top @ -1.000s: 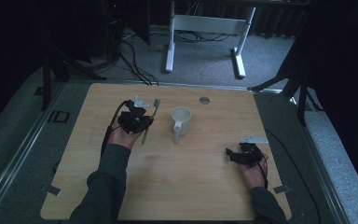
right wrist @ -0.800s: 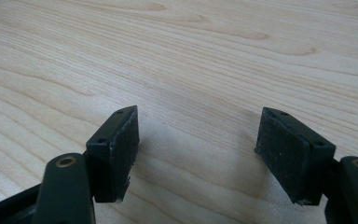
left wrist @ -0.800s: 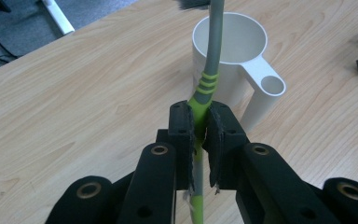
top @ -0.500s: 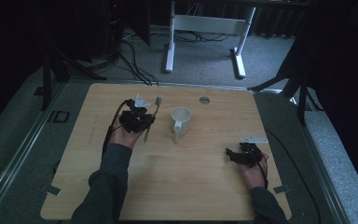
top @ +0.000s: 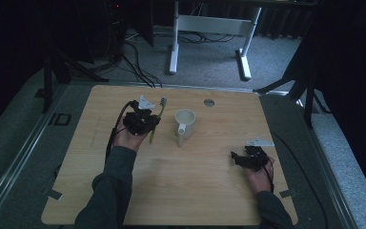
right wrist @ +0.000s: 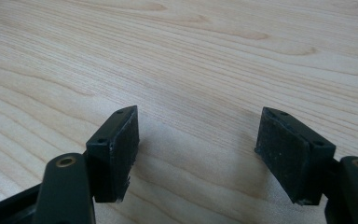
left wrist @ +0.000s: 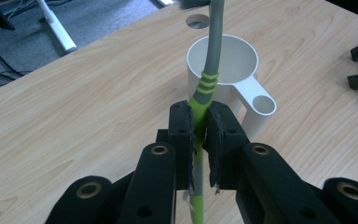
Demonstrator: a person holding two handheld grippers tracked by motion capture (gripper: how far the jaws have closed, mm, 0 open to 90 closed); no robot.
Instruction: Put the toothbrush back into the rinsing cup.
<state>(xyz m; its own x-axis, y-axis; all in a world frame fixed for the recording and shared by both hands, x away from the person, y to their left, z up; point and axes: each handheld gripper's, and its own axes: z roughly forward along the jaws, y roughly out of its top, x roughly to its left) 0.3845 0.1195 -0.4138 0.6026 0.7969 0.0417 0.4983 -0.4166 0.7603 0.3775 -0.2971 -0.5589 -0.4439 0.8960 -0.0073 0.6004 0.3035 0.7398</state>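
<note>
The left tongs [left wrist: 199, 130] clench a green toothbrush [left wrist: 208, 70], a white cup [left wrist: 223, 70] just beyond them. The right tongs [right wrist: 196, 154] gape released over the bare table [right wrist: 191, 56].

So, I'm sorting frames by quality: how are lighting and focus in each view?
High view: dim, dark surroundings, soft detail on the table. Left gripper view: bright and even, toothbrush and cup sharp. Right gripper view: bright, wood grain crisp, soft shadows under the fingers.

Dim room, grey carpet floor [top: 209, 67]; white desk frame [top: 209, 28], black cables [top: 133, 57], wooden table [top: 190, 191]
</note>
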